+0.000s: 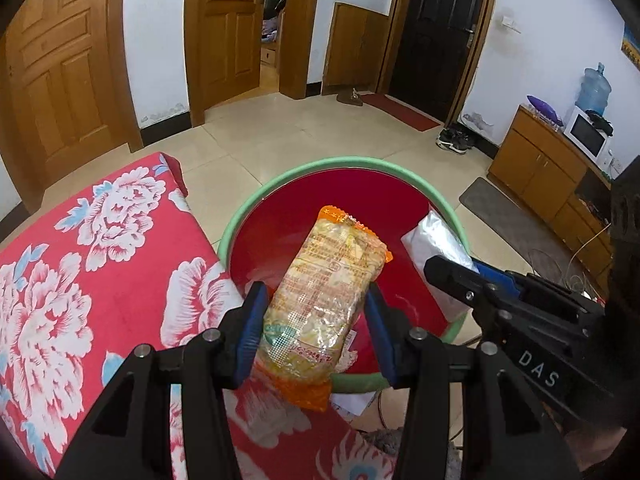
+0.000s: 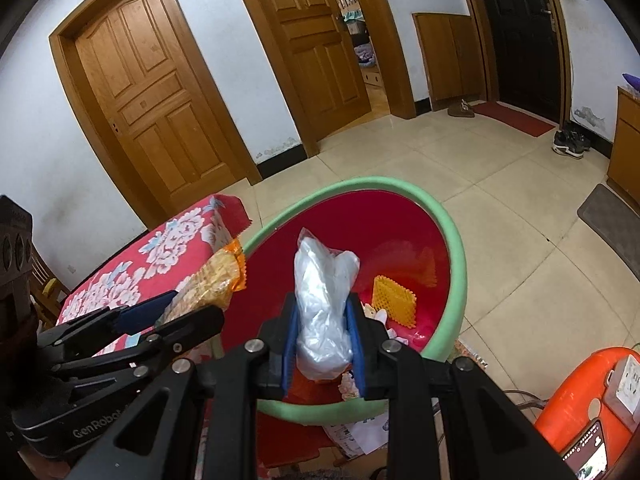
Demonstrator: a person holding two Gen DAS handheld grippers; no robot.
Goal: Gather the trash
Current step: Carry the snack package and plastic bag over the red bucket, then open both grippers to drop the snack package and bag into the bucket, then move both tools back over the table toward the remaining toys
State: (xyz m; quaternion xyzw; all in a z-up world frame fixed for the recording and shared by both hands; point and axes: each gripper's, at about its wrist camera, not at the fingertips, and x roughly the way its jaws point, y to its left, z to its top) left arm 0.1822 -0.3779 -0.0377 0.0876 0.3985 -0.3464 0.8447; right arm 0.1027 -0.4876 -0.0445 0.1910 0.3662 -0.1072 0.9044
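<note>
My left gripper [image 1: 316,320] is shut on an orange and clear snack packet [image 1: 324,296], held over the near rim of a red bin with a green rim [image 1: 280,182]. My right gripper [image 2: 322,340] is shut on a crumpled silvery plastic bag [image 2: 324,304], also above the red bin [image 2: 460,264]. In the left wrist view the right gripper [image 1: 464,276] comes in from the right with the silvery bag [image 1: 436,248]. In the right wrist view the left gripper [image 2: 180,312] shows at left with the snack packet [image 2: 216,280]. A yellow mesh piece [image 2: 394,302] lies inside the bin.
A table under a red floral cloth [image 1: 100,272] stands left of the bin. Papers [image 2: 360,436] lie on the floor beside the bin. An orange appliance [image 2: 580,408] with a phone sits at lower right. Tiled floor [image 1: 320,132], wooden doors, a cabinet [image 1: 540,172] and shoes [image 1: 452,140] lie beyond.
</note>
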